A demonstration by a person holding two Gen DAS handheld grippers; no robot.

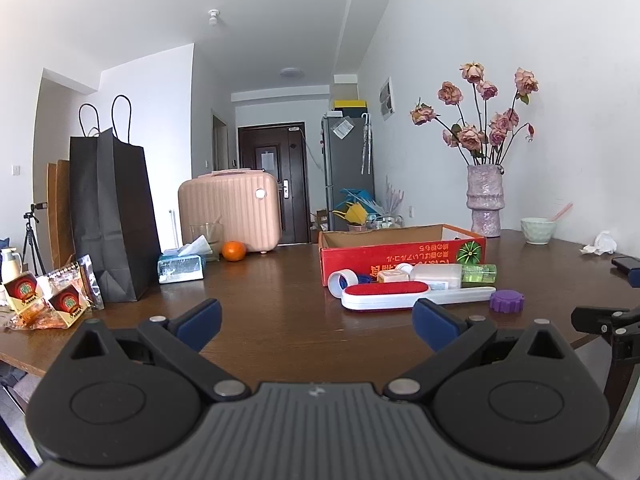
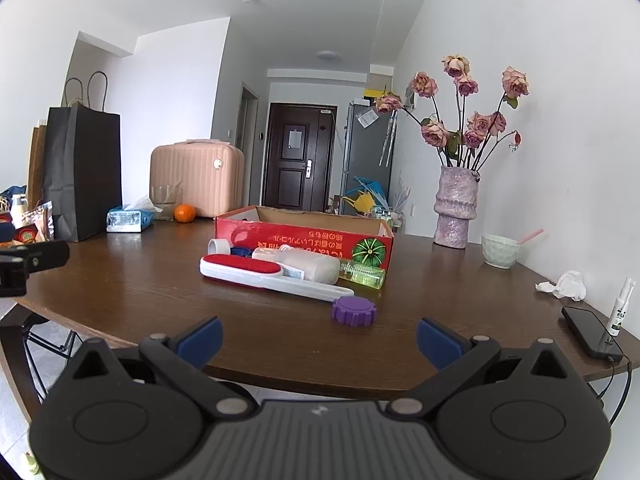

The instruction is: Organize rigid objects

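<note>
A red cardboard box (image 1: 400,254) (image 2: 304,236) stands open on the brown table. In front of it lies a cluster: a white lint brush with a red pad (image 1: 400,296) (image 2: 260,272), a tape roll (image 1: 342,280) (image 2: 219,246), a green bottle (image 1: 478,274) (image 2: 362,274), a pale bottle (image 2: 312,266) and a purple ridged lid (image 1: 507,301) (image 2: 354,310). My left gripper (image 1: 318,322) is open, nearer than the cluster, nothing between its fingers. My right gripper (image 2: 320,338) is open at the table's near edge, the purple lid just beyond it.
A black paper bag (image 1: 112,216), tissue box (image 1: 180,266), orange (image 1: 233,251) and pink case (image 1: 230,210) stand at the left and back. A vase of roses (image 2: 456,208), a bowl (image 2: 500,250), crumpled tissue (image 2: 564,286), phone (image 2: 592,332) and spray bottle (image 2: 620,306) sit at the right.
</note>
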